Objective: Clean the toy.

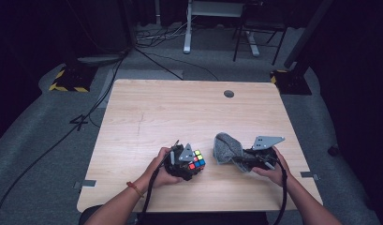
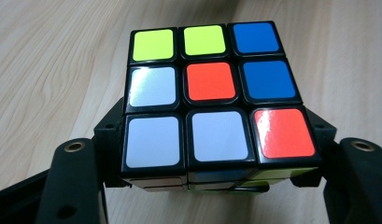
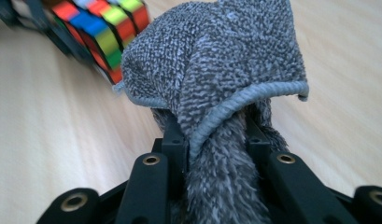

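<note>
A black-framed plastic puzzle cube with coloured stickers [image 2: 212, 102] sits clamped between the left gripper's [image 2: 216, 179] two black jaws, which rise from 7 and 5 o'clock and press on its lower side faces. Its facing side reads yellow, yellow, blue on the row toward 12 o'clock, then white, red, blue, then white, white, red toward 6 o'clock. Behind it, from 9 round to 3 o'clock, lies the pale wood-grain tabletop [image 2: 48, 60].

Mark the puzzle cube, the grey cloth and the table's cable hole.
puzzle cube [image 2: 210, 80]: left gripper view, red centre sticker.
grey cloth [image 3: 216, 56]: right gripper view, bunched upper fold.
cable hole [image 1: 229, 93]: high view, its dark middle.
</note>
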Demonstrator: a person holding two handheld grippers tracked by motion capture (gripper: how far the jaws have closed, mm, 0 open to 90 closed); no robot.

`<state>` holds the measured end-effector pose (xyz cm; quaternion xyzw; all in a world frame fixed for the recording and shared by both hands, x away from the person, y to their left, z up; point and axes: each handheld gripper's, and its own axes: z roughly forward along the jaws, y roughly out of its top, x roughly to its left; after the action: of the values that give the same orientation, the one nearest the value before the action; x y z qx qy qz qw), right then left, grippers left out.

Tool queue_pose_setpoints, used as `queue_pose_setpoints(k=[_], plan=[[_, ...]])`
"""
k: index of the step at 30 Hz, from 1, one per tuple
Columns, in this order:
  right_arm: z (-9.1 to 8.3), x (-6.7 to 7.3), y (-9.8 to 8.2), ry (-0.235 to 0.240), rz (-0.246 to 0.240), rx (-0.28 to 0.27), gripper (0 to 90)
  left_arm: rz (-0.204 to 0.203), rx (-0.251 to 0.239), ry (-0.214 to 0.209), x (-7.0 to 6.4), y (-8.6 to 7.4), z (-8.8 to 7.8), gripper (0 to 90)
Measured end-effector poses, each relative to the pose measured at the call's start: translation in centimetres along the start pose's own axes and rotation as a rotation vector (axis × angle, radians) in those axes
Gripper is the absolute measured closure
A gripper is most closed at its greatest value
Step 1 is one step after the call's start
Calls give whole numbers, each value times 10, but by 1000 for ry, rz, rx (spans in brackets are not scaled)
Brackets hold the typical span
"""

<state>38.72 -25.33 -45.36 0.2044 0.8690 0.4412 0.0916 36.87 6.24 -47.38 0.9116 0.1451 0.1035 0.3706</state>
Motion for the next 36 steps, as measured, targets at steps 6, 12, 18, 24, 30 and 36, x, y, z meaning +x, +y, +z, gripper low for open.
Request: queue_pose_setpoints(k=[6, 12, 18, 24, 30, 36], plan=[[-2, 19, 22, 76, -32, -77, 706, 62, 6, -22, -10, 18, 9, 327], [10, 31, 24, 102, -77, -35, 705, 114, -35, -49, -18, 28, 8, 329], [13, 32, 22, 123, -88, -17, 707, 123, -63, -84, -17, 26, 2, 335], [12, 26, 15, 86, -60, -9, 707, 126, -82, -74, -16, 24, -5, 336], [17, 26, 10, 132, -48, 17, 707, 136, -100, -71, -18, 25, -4, 335], [30, 31, 7, 217, -18, -1, 712, 109, -95, -75, -16, 24, 2, 332]])
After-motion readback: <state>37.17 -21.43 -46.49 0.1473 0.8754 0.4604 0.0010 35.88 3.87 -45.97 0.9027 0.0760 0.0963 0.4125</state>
